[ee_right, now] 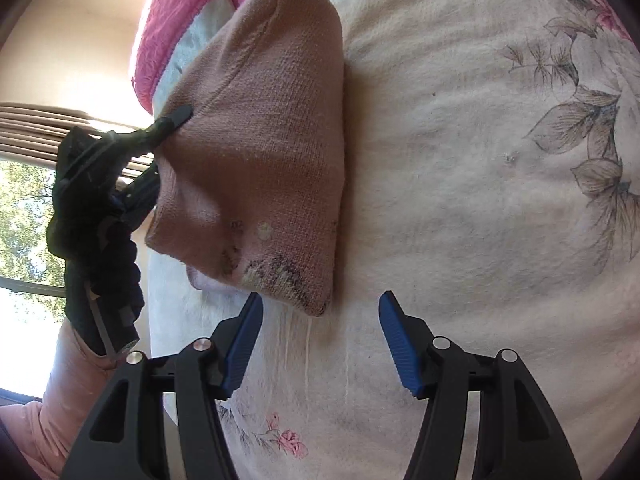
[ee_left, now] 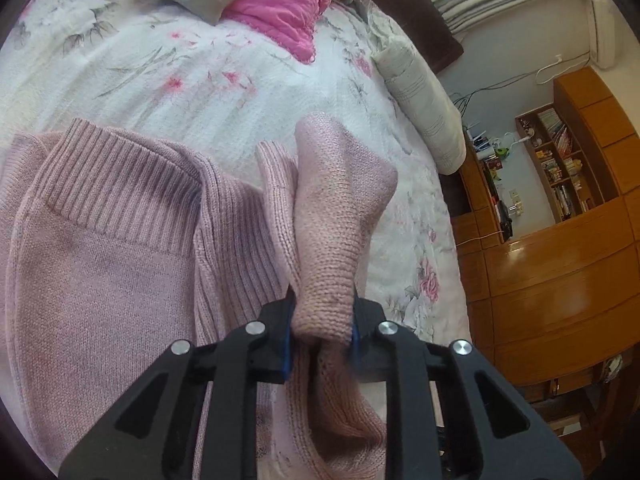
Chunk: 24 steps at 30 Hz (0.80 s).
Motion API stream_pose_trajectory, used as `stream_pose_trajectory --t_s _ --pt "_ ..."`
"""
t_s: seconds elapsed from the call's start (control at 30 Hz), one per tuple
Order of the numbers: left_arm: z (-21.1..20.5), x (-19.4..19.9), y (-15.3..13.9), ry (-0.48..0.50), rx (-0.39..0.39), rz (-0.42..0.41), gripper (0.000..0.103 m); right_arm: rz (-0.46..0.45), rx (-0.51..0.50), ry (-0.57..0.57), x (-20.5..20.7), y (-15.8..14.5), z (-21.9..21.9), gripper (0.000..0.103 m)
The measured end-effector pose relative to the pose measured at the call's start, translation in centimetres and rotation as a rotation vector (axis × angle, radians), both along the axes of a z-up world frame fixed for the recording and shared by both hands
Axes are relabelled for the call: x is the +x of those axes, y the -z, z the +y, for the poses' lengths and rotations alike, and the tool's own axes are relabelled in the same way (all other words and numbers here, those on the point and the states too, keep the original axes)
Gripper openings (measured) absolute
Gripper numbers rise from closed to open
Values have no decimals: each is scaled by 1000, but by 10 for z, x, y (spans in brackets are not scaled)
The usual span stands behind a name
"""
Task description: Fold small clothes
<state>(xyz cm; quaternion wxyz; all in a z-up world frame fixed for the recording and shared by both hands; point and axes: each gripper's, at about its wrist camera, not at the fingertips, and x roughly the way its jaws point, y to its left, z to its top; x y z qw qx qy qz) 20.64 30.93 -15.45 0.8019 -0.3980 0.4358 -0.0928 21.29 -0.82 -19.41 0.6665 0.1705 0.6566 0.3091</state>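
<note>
Here the left gripper (ee_left: 323, 322) pinches a fold of the pink sweater (ee_left: 100, 264) above the bed (ee_left: 224, 92). The right gripper (ee_right: 320, 316), fingers wide, hovers near its hanging corner; the thick knit could slip free.
</note>
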Motion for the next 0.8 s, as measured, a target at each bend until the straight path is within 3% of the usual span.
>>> stream_pose_trajectory --t_s 0.17,0.3,0.43,0.63,0.8 --pt "36 -33 -32 -49 52 -65 19 -2 -8 -5 0 0 1 62" --pt "82 -60 -34 -96 107 -48 19 1 -1 -11 1 1 18 62" --pt "116 -79 -10 -152 134 27 19 -5 1 -42 0 -2 36 62" --pt "143 -94 53 -222 128 162 17 -24 -5 -94 -1 -6 63 62" --pt "145 -103 64 -244 89 154 18 -23 -2 -115 -1 -5 72 62"
